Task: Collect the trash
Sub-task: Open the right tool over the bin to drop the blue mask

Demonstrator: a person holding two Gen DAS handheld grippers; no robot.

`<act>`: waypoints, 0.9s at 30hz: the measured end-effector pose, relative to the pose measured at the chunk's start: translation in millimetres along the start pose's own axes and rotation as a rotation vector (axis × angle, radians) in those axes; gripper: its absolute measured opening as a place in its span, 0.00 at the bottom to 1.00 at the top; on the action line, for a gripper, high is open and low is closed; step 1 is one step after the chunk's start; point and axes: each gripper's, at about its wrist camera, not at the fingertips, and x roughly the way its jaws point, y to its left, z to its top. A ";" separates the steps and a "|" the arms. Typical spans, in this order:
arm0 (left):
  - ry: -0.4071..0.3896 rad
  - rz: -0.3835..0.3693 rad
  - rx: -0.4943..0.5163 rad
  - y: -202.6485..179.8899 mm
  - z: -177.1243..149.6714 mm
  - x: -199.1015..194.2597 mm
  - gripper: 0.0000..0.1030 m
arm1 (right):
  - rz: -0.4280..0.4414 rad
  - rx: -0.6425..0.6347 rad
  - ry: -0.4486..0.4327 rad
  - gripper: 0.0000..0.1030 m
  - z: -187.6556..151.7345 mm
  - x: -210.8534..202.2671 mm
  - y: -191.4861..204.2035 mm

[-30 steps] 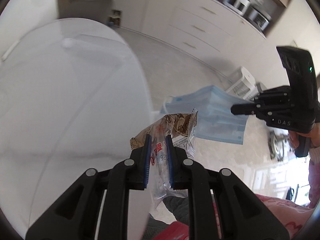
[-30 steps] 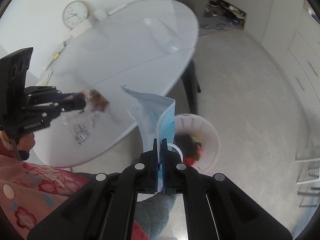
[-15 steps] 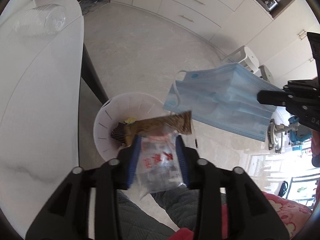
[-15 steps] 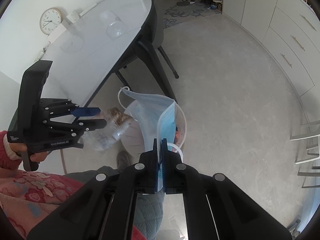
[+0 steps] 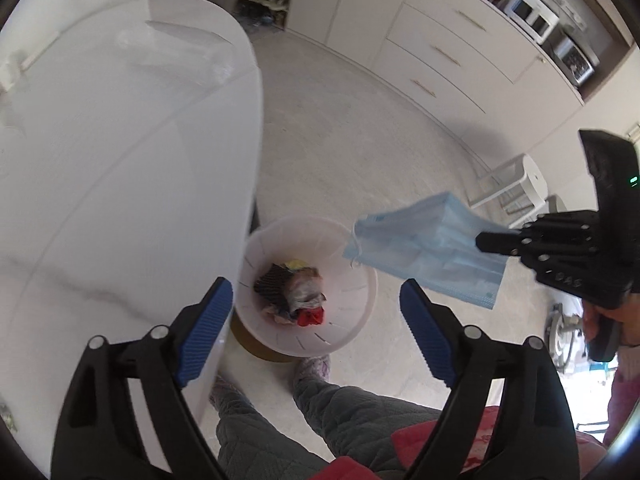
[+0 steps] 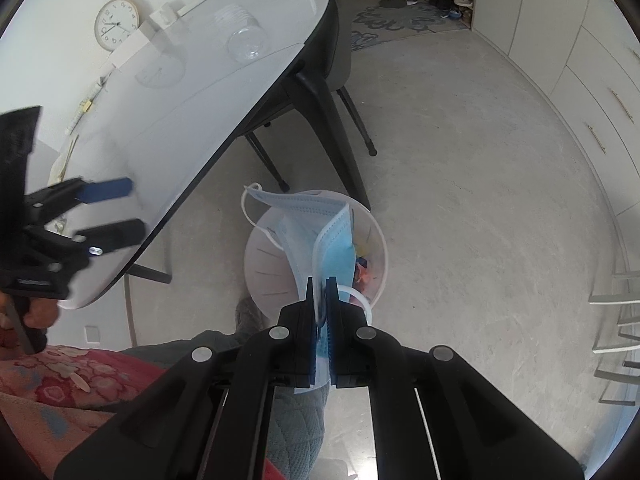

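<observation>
The left hand-held gripper (image 5: 316, 298) hangs above a white trash bin (image 5: 352, 320) that stands on the floor just beside the edge of the white bench (image 5: 120, 160). Its jaws are opening and nothing is between the blue pads (image 5: 206, 330). Inside the bin lie several pieces of trash (image 5: 294, 294): a crumpled clear wrapper, something dark with stripes, a red piece and a bit of yellow.

The right hand-held gripper (image 6: 320, 292) is clenched on a blue face mask (image 6: 316, 232), which it grasps by one edge. In the right wrist view the mask stands up from the jaws and covers part of the bin opening (image 6: 264, 264). One white ear loop (image 6: 248, 216) hangs free to the left. In the left wrist view the same mask (image 5: 428, 252) hangs beside the bin rim, over its right side, not yet dropped.

On the bench a clear plastic cup (image 6: 242, 36) lies on its side, far from both grippers. A round clock (image 6: 116, 23) leans at the far end. The person's legs in grey quilted trousers (image 5: 352, 416) and slippers are just below the bin.
</observation>
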 end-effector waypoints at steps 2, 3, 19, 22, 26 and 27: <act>-0.018 0.035 -0.018 1.4 0.4 -11.9 0.89 | 0.010 -0.008 0.003 0.06 4.8 9.6 6.1; -0.027 0.062 -0.028 5.1 0.0 -19.5 0.91 | 0.013 -0.010 0.006 0.06 7.1 14.2 9.3; -0.042 0.197 -0.173 86.0 -27.7 -71.3 0.92 | -0.072 -0.012 0.110 0.81 26.7 93.4 63.1; -0.062 0.211 -0.199 106.7 -34.1 -85.5 0.92 | -0.054 0.008 0.059 0.90 33.8 72.8 77.0; -0.096 0.248 -0.256 141.0 -54.9 -110.2 0.92 | -0.013 0.005 -0.018 0.92 52.3 42.4 107.8; -0.103 0.260 -0.273 148.7 -61.1 -115.8 0.92 | -0.008 -0.004 -0.036 0.94 57.3 35.9 117.0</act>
